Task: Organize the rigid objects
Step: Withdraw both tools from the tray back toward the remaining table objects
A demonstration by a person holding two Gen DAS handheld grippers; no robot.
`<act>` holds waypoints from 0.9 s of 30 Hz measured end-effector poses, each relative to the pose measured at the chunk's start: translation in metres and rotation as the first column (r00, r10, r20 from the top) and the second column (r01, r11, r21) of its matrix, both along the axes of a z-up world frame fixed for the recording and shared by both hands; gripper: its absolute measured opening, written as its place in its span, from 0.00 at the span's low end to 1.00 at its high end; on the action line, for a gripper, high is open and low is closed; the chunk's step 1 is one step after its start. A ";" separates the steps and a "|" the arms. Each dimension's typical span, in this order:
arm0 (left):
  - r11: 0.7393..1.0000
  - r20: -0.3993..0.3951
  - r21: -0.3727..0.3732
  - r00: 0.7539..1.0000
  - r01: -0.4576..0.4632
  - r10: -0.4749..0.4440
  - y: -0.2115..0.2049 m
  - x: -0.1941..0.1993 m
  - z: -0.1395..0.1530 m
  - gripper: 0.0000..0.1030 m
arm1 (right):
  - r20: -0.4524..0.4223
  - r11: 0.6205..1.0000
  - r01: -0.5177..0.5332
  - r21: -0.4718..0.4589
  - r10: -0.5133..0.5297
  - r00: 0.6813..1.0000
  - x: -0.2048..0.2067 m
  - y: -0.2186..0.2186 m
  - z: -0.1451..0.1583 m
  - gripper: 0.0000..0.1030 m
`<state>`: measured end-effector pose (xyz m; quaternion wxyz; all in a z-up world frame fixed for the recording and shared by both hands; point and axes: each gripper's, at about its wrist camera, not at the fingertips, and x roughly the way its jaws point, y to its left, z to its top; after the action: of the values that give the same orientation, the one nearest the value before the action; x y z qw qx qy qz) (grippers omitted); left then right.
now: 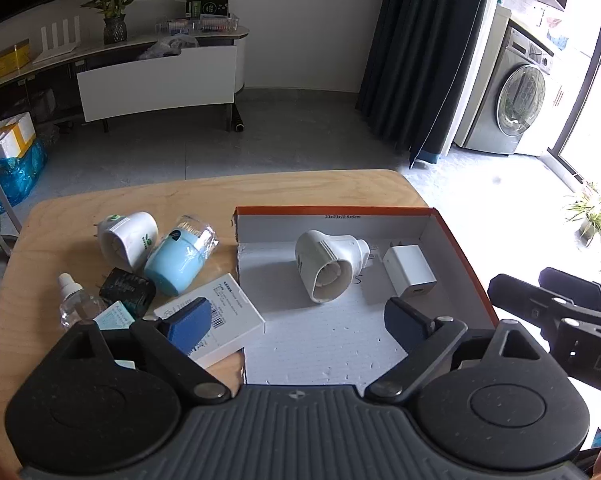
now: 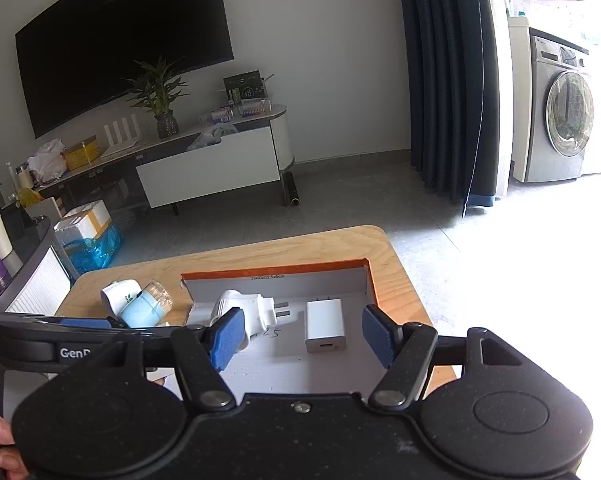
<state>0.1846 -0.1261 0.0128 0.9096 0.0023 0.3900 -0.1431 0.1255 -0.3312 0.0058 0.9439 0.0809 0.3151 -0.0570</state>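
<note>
**Two items in the box, the rest waiting at its left**

Left wrist view: my left gripper (image 1: 290, 326) has its jaws wide and holds nothing. It hangs over the near left corner of the orange-edged box (image 1: 466, 264), half over the box floor and half over the wooden table (image 1: 204, 192). In the box lie a white plug-in vaporizer (image 1: 326, 266) on its side, open end toward me and prongs pointing away to the right, and just beside it a white charger (image 1: 409, 270). Outside, left of the box wall, I see another white vaporizer (image 1: 128, 240), a light blue one (image 1: 176, 262) touching it, a black adapter (image 1: 127, 289), a small clear bottle (image 1: 74, 300) and a flat white carton (image 1: 216, 318). The carton lies directly under my left finger, its long axis running from near right to far left. I judge this arm is the nearer one to the pile, so the next pick belongs to it.

Right wrist view: my right gripper (image 2: 302, 336) is also wide and empty, above the near part of the box. The charger (image 2: 326, 326) lies between its fingers, a little ahead, port facing me. The vaporizer (image 2: 242, 312) is partly behind the left finger. The remaining pile is far to its left.
</note>
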 end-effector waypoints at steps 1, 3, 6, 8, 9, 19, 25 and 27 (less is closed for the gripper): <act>1.000 0.005 0.001 1.000 -0.010 0.010 0.003 -0.004 0.001 0.94 | -0.002 1.000 0.000 -0.002 0.000 1.000 -0.003 0.003 0.000 0.77; 1.000 0.014 0.001 1.000 -0.019 0.019 0.008 -0.011 0.004 0.95 | -0.004 1.000 -0.006 0.001 0.006 1.000 -0.006 0.007 0.002 0.77; 1.000 0.022 0.007 0.999 -0.030 0.030 0.013 -0.022 0.006 0.96 | -0.012 1.000 -0.020 0.002 0.020 1.000 -0.012 0.016 0.003 0.78; 0.999 0.024 0.003 0.999 -0.034 0.034 0.018 -0.027 0.006 0.96 | -0.015 1.000 -0.030 0.002 0.030 0.999 -0.016 0.021 0.003 0.78; 0.999 0.025 0.005 0.999 -0.039 0.039 0.020 -0.029 0.006 0.96 | -0.016 0.999 -0.034 0.005 0.034 0.999 -0.017 0.024 0.004 0.79; 0.997 0.024 0.014 0.996 -0.081 0.081 0.044 -0.049 0.002 0.96 | -0.032 0.997 -0.081 0.014 0.082 0.996 -0.029 0.047 0.000 0.80; 0.994 0.030 0.012 0.994 -0.106 0.106 0.057 -0.056 0.002 0.96 | -0.039 0.994 -0.112 0.016 0.113 0.993 -0.030 0.061 -0.002 0.80; 0.993 0.033 0.009 0.993 -0.114 0.114 0.062 -0.059 0.003 0.96 | -0.039 0.992 -0.122 0.015 0.123 0.992 -0.030 0.065 -0.002 0.80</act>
<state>0.1260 -0.0643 0.0156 0.9224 -0.0125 0.3756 -0.0887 0.0951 -0.2662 0.0036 0.9385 0.0663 0.3388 0.0014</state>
